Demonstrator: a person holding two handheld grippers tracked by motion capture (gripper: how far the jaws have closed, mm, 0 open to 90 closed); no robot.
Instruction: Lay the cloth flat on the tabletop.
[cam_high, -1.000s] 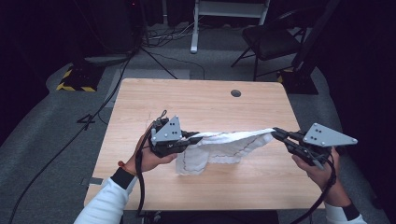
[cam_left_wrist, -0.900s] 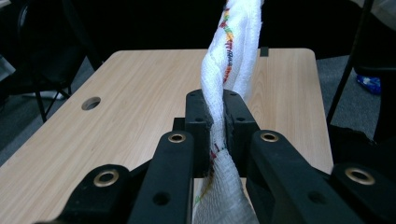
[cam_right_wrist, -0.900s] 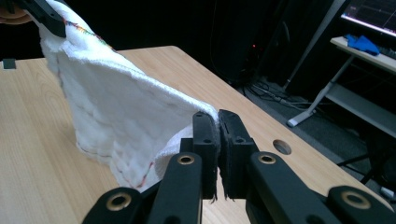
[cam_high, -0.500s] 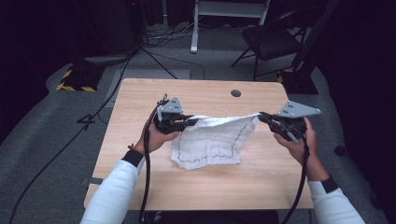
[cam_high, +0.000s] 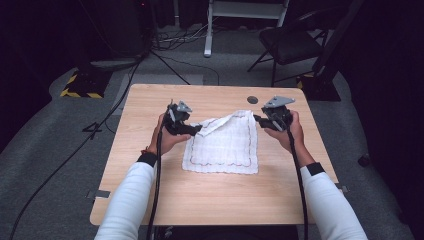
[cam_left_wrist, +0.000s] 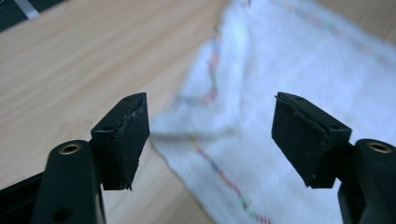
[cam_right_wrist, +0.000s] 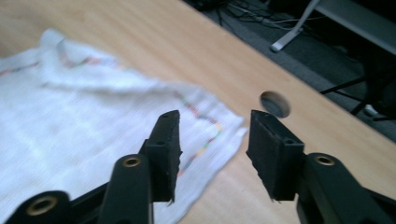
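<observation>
The white cloth (cam_high: 222, 146) lies spread on the table (cam_high: 210, 200) between both grippers — left gripper (cam_left_wrist: 210, 135) and right gripper (cam_right_wrist: 212, 149) each gape wide, holding nothing, at its far corners

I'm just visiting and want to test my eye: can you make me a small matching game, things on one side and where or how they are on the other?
Things:
1. cloth
2. left claw
3. right claw
4. hole

States:
A. open, at the cloth's far right corner
B. round and dark, in the tabletop near the far edge
C. lying on the table, white with a coloured border
D. open, by the cloth's far left edge, which is folded over

Pairs: 1-C, 2-D, 3-A, 4-B
</observation>
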